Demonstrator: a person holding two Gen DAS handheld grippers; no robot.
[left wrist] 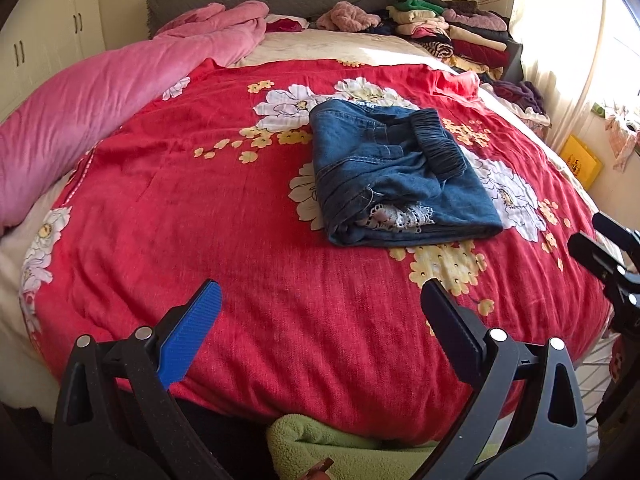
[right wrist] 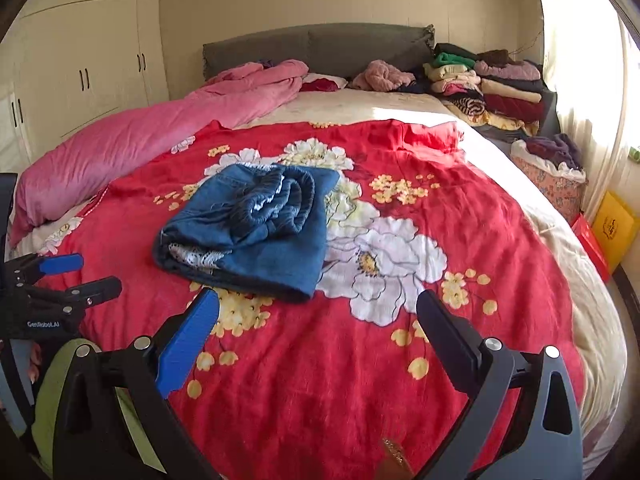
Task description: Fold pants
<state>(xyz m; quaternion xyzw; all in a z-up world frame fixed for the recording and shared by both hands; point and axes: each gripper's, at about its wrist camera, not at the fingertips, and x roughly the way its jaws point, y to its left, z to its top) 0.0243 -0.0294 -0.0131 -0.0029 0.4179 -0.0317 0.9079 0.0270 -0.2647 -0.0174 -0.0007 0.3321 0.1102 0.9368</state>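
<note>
Your left gripper [left wrist: 320, 300] hangs over the near edge of the bed, fingers spread wide apart, nothing between them. Blue ribbed pad [left wrist: 192, 332] on one finger, dark pad on the other. Your right gripper [right wrist: 318, 308] is in the same posture: fingers spread wide, empty, poised above the red floral blanket [right wrist: 360, 380].

The denim pants [left wrist: 392, 176] lie folded into a compact, roughly rectangular bundle near the middle of the blanket, well clear of both grippers. The elastic waistband [left wrist: 436, 144] sits gathered on top of the bundle. A strip of white lace trim [left wrist: 400, 214] shows at the near folded edge. In the right wrist view the bundle's near corner lies just beyond the blue pad, not touching it.

From the right wrist view your left gripper appears at the left frame edge, fingers apart; from the left wrist view the right gripper shows at the right edge.

Surroundings: a pink quilt [left wrist: 92, 100] bunched along the left side of the bed, a grey headboard [right wrist: 320, 48], stacks of folded clothes [right wrist: 488, 84] at the far right corner, a cream wardrobe [right wrist: 80, 52] on the left wall. A green fleece garment [left wrist: 320, 444] shows low in the left wrist view, at the bed's near edge.
</note>
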